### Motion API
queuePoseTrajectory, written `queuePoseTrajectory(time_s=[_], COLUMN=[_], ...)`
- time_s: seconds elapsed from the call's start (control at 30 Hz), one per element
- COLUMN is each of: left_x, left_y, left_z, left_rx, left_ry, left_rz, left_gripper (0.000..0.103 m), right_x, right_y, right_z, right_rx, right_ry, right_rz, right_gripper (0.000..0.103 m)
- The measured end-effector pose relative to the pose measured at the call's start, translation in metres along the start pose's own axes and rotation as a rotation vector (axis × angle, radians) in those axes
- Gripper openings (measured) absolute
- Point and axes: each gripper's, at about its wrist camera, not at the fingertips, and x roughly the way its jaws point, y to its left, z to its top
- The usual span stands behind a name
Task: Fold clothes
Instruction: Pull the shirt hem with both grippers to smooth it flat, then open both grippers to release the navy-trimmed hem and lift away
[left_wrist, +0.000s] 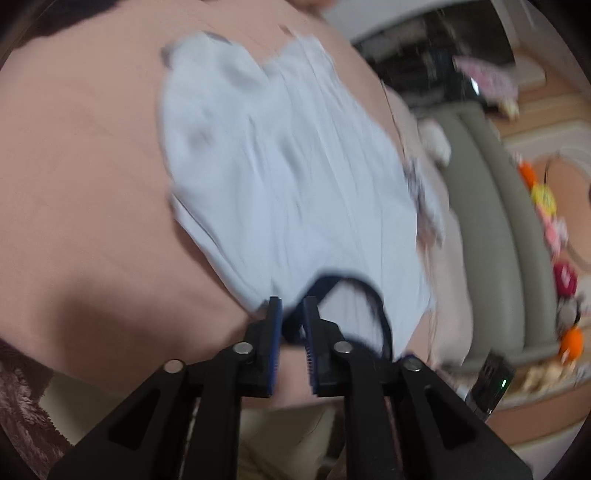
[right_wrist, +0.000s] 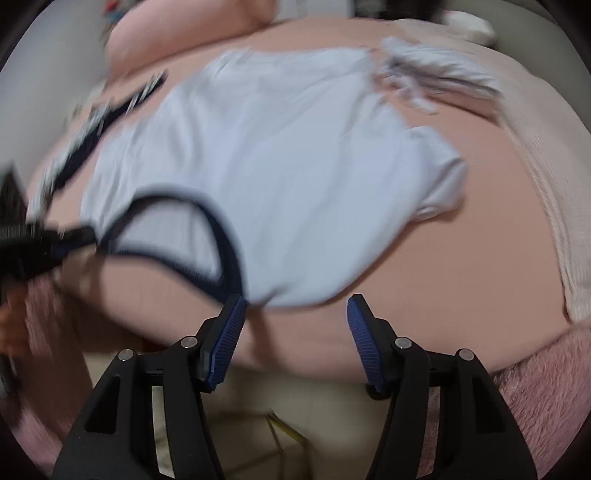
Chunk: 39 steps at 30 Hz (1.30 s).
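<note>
The pale blue T-shirt (right_wrist: 266, 162) lies spread, unfolded, on the pink bed (right_wrist: 480, 236); left gripper (left_wrist: 293, 306) fingers pinch its dark collar (left_wrist: 365, 295), right gripper (right_wrist: 295, 306) fingers spread, so folding remains.

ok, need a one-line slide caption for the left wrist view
Left claw pinching the navy-trimmed neckline of a pale blue shirt spread on a pink bed.
</note>
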Motion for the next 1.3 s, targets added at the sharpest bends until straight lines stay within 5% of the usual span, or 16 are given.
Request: queuePoseTrajectory(time_s=[0.07, 0.27, 0.37, 0.47, 0.6, 0.63, 0.67, 0.8, 0.93, 1.13, 1.3], left_x=[-0.004, -0.018, -0.028, -0.009, 0.017, 0.021, 0.024, 0.020, 0.001, -0.017, -0.032], left_y=[0.006, 0.020, 0.021, 0.037, 0.013, 0.007, 0.004, 0.005, 0.006, 0.012, 0.014], left_z=[0.004, 0.014, 0.016, 0.021, 0.035, 0.037, 0.038, 0.036, 0.025, 0.014, 0.008], left_rx=[-0.041, -0.142, -0.124, -0.202, -0.096, -0.061, -0.044, -0.052, -0.012, -0.001, -0.012], left_ry=[-0.041, -0.169, -0.220, -0.124, -0.145, -0.151, -0.152, -0.154, -0.159, -0.175, -0.182], left_rz=[0.003, 0.028, 0.074, -0.045, -0.014, 0.016, 0.048, 0.076, 0.105, 0.153, 0.095], left_gripper=[0.043, 0.043, 0.044, 0.045, 0.039, 0.030, 0.011, 0.006, 0.005, 0.005, 0.012], right_x=[-0.004, 0.011, 0.015, 0.026, 0.035, 0.039, 0.040, 0.032, 0.026, 0.018, -0.006], right_y=[-0.019, -0.064, -0.060, -0.063, -0.050, -0.041, -0.034, -0.022, -0.016, -0.011, -0.023], right_z=[0.008, 0.005, 0.017, 0.026, 0.037, 0.038, 0.038, 0.033, 0.027, 0.014, 0.013], right_rx=[0.118, 0.343, 0.295, 0.304, 0.216, 0.157, 0.107, 0.037, 0.001, -0.033, 0.036], right_ry=[-0.037, 0.027, -0.009, -0.010, -0.010, -0.011, -0.017, -0.030, -0.022, -0.003, -0.069], right_rz=[-0.021, 0.023, -0.020, -0.037, -0.041, -0.070, -0.100, -0.073, -0.071, -0.080, -0.073], right_gripper=[0.060, 0.060, 0.063, 0.064, 0.067, 0.064, 0.061, 0.022, 0.013, 0.012, 0.022])
